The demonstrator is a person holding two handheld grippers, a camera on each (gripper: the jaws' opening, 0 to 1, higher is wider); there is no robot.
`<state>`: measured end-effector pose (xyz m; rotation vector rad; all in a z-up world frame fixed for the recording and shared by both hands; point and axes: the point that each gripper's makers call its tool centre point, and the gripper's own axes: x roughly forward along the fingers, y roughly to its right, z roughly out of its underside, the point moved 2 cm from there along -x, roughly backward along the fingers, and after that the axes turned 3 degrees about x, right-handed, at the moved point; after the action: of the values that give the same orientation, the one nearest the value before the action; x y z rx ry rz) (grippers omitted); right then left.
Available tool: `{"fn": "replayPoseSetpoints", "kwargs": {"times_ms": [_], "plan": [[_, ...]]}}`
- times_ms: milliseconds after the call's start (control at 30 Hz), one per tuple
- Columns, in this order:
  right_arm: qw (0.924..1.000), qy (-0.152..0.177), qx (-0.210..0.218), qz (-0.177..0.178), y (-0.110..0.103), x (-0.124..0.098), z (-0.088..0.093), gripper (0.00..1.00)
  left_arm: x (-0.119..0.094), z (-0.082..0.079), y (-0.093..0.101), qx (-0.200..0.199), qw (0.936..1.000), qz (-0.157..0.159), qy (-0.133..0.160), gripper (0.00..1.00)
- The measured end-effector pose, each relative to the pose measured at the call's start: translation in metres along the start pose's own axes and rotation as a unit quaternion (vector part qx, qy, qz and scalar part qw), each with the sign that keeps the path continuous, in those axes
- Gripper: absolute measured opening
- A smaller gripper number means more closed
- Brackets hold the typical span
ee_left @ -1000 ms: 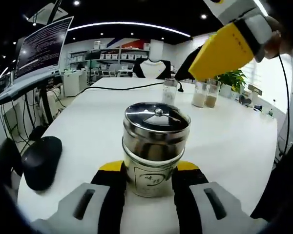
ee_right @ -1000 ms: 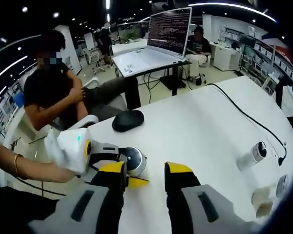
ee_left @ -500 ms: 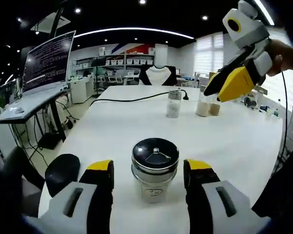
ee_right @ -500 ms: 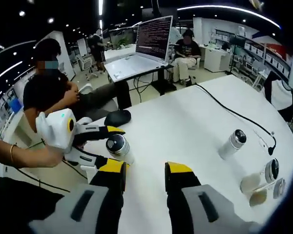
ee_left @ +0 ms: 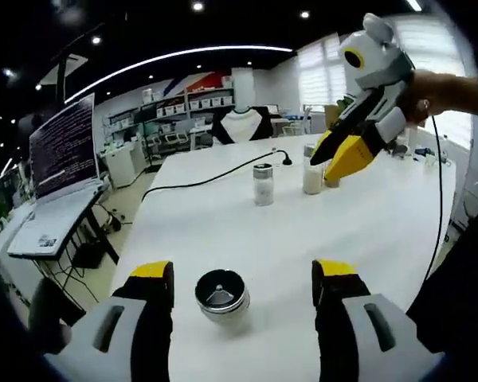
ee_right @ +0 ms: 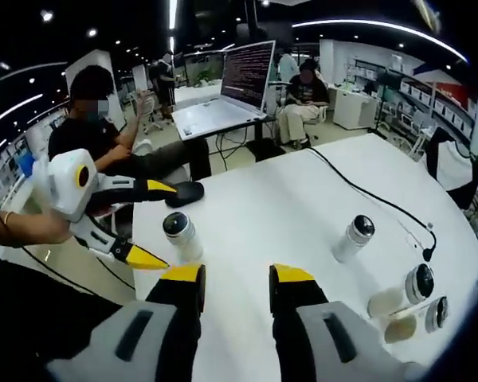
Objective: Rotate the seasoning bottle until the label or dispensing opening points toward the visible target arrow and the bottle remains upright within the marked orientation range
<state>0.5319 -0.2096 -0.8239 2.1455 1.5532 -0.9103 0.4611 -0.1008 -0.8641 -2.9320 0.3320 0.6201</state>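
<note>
Left gripper view: the left gripper has its jaws spread wide, holding nothing; the steel, black-lidded seasoning bottle stands upright between them, untouched, on the white table. Right gripper view: the right gripper jaws stand apart, empty, with the bottle upright beyond the left jaw.

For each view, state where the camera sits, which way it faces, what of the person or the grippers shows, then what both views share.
Left gripper view: rides the left gripper, looking along the white table toward shelves; open jaws flank the steel seasoning bottle; the right gripper and a hand enter upper right.
Right gripper view: rides the right gripper, facing the laptop desk; the left gripper and a forearm enter from the left.
Shared: the bottle, the table, the black cable, the clear jars.
</note>
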Motion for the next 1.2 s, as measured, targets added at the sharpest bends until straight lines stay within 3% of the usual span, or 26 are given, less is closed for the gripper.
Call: {"fn": "replayPoseSetpoints", "kwargs": {"times_ms": [133, 267, 333, 467, 533, 867, 967, 1067, 1200], "plan": [[0.9993, 0.006, -0.036, 0.008, 0.015, -0.009, -0.003, 0.30, 0.003, -0.011, 0.009, -0.007, 0.9999, -0.003, 0.008, 0.96], [0.9993, 0.019, -0.025, 0.021, 0.029, -0.018, -0.003, 0.31, 0.008, -0.023, 0.016, -0.019, 0.9996, 0.000, 0.022, 1.00], [0.9992, 0.021, -0.022, 0.025, 0.034, -0.021, -0.001, 0.32, 0.008, -0.036, 0.023, -0.021, 0.9985, 0.016, 0.047, 1.00], [0.9990, 0.028, -0.014, 0.032, 0.048, -0.027, 0.001, 0.32, 0.006, -0.045, 0.028, -0.012, 0.9983, 0.021, 0.052, 1.00], [0.9988, 0.033, -0.009, 0.035, 0.055, -0.029, 0.001, 0.32, 0.006, -0.050, 0.029, -0.028, 0.9974, 0.019, 0.063, 1.00], [0.9984, 0.043, -0.016, 0.032, 0.088, -0.029, -0.004, 0.34, 0.016, -0.053, 0.034, -0.025, 0.9981, 0.004, 0.057, 1.00], [0.9984, 0.046, -0.007, 0.034, 0.098, -0.028, -0.004, 0.34, 0.018, -0.056, 0.030, -0.021, 0.9978, -0.032, 0.055, 0.99], [0.9982, 0.048, 0.000, 0.035, 0.105, -0.025, -0.004, 0.34, 0.021, -0.059, 0.033, -0.022, 0.9972, -0.041, 0.058, 0.99], [0.9987, 0.031, -0.024, 0.033, 0.122, -0.014, -0.005, 0.34, 0.029, -0.061, 0.036, -0.043, 0.9954, -0.048, 0.070, 0.99]]}}
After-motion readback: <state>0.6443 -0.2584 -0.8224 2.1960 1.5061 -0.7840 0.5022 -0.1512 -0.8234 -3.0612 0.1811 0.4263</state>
